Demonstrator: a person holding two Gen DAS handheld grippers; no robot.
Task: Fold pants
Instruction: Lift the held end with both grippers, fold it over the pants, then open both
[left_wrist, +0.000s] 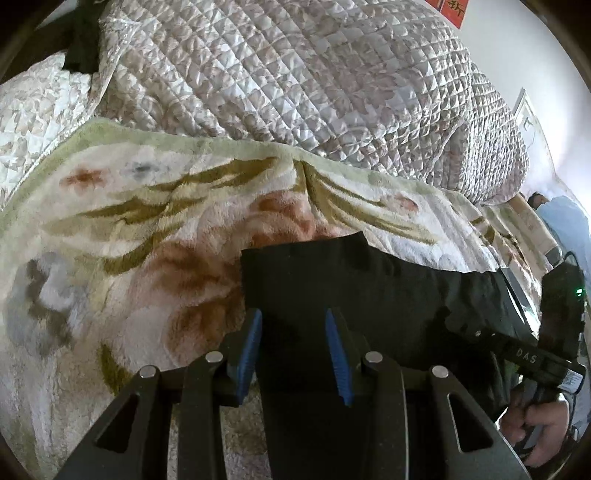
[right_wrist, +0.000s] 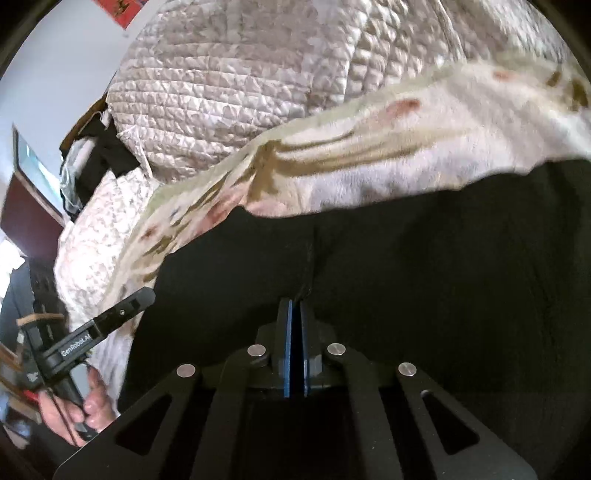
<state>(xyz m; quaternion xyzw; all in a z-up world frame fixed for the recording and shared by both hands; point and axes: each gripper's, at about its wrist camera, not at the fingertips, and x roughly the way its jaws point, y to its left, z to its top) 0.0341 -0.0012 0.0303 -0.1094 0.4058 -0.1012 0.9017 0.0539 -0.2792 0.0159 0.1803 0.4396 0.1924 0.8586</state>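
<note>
Black pants (left_wrist: 354, 280) lie on a floral blanket (left_wrist: 122, 229) on the bed, in front of a quilted comforter (left_wrist: 295, 74). Left gripper (left_wrist: 293, 354) over the pants' edge, jaws spread, nothing between them. Right gripper (right_wrist: 295, 347) jaws pressed together, pinching pants fabric at a crease. No containers visible.

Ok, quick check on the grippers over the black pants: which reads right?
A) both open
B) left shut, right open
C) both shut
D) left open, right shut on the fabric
D: the left gripper shows a wide gap between its blue pads above the black pants, while the right gripper has its pads pressed together, pinching the fabric.
</note>
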